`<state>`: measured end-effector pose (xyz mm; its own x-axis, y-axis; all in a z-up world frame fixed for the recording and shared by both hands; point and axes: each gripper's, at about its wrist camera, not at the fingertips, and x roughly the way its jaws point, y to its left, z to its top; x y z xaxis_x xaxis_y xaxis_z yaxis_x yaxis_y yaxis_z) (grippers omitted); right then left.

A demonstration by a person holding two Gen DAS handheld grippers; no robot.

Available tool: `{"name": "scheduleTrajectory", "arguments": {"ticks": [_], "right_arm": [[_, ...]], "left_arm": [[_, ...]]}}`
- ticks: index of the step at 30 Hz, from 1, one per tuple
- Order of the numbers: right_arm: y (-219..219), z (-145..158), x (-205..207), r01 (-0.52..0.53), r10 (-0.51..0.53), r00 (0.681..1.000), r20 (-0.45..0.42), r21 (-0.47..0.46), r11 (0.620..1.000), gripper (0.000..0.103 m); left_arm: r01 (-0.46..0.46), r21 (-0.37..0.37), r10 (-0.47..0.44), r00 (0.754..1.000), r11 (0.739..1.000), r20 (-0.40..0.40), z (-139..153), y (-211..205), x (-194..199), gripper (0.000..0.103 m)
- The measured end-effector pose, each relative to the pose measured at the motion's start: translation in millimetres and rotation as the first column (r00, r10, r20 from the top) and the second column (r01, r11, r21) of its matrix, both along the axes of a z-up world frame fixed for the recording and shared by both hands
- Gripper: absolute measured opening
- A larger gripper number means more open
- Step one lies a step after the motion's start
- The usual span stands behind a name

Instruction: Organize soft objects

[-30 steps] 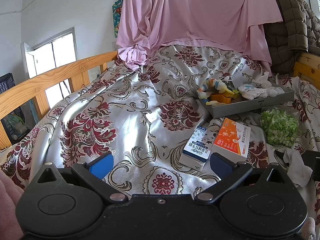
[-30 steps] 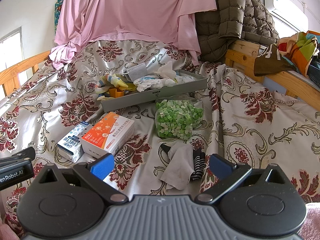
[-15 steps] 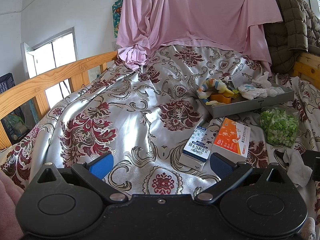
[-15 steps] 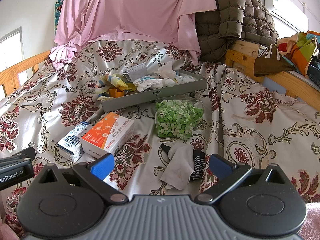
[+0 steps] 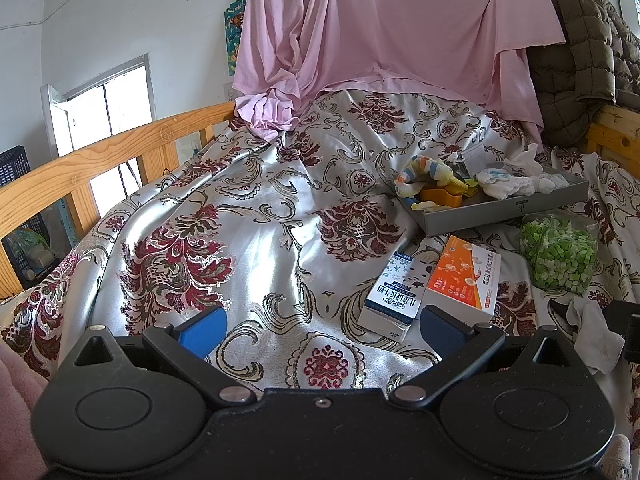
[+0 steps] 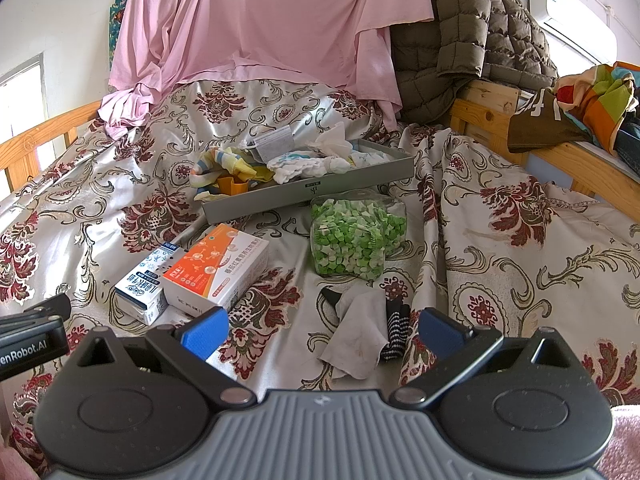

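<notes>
A crumpled white cloth [image 6: 358, 334] lies over a black-and-white striped sock [image 6: 395, 330] on the bedspread, just ahead of my right gripper [image 6: 322, 330], which stands open and empty. Farther back a grey tray [image 6: 320, 190] holds a striped colourful sock [image 6: 218, 164], white cloths [image 6: 308, 164] and an orange piece [image 6: 232, 186]. My left gripper [image 5: 320, 330] is open over bare bedspread, with the tray [image 5: 500, 208] at its upper right and the white cloth [image 5: 596, 340] at the right edge.
A milk carton [image 6: 142, 288] and an orange-white box [image 6: 218, 268] lie left of centre. A clear bag of green pieces [image 6: 356, 240] sits before the tray. Wooden rails [image 5: 100, 160] edge the bed; a pink sheet [image 6: 260, 24] and a brown jacket [image 6: 480, 40] hang behind.
</notes>
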<state>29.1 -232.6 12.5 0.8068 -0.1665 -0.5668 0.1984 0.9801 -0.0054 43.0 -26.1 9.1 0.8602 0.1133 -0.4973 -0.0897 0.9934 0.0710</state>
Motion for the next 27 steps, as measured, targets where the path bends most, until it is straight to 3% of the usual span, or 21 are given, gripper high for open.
{"name": "scheduleTrajectory", "arguments": {"ticks": [27], "right_arm": [[1.1, 0.1, 0.7, 0.000, 0.000, 1.000, -0.001, -0.001, 1.000, 0.103]], "left_arm": [[0.008, 0.014, -0.008, 1.000, 1.000, 0.004, 0.2, 4.4, -1.9, 0.102]]}}
